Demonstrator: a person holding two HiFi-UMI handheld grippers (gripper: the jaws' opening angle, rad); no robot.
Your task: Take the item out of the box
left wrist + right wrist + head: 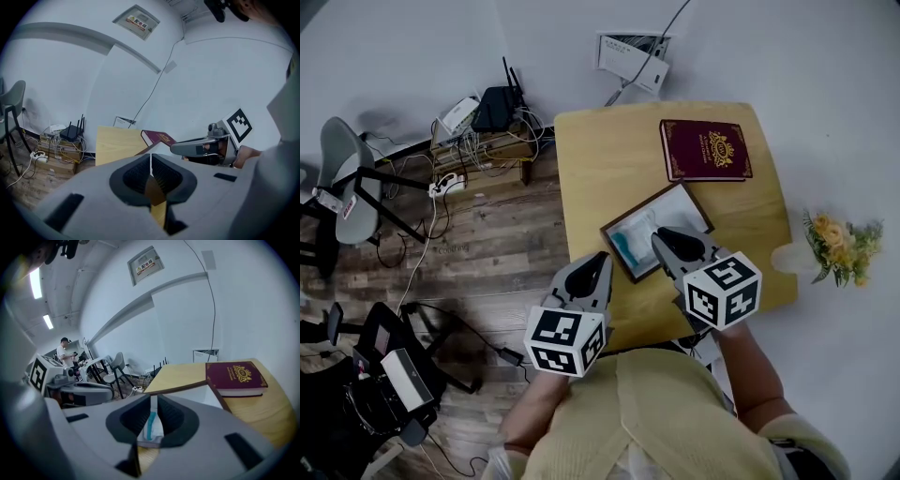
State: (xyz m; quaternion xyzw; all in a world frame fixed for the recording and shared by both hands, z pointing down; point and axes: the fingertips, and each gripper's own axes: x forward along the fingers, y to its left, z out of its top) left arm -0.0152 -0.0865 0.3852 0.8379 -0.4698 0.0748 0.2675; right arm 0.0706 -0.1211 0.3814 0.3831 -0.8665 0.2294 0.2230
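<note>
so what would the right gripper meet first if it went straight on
Probably the teal-striped item in the open box: the right gripper, shut, points down at it. Depth is unclear; possibly the box's lining.

right claw [662, 236] covers part of box [680, 208]; sign [146, 266] print unreadable

The left tongs [151, 164] fill the lower foreground, grey, their jaws pressed together along a thin seam with nothing between them. Beyond them lies a pale wooden table [117, 139] carrying a maroon book [158, 137] with a gold emblem. From the right, the right tongs [176, 148] reach in sideways, with a black-and-white marker cube [239, 125] above them. At the left, a black router [72, 132] sits among tangled cables [56, 151] beside a grey chair [15, 101]. A white wall rises behind, with a small sign [136, 21] high up.
</note>
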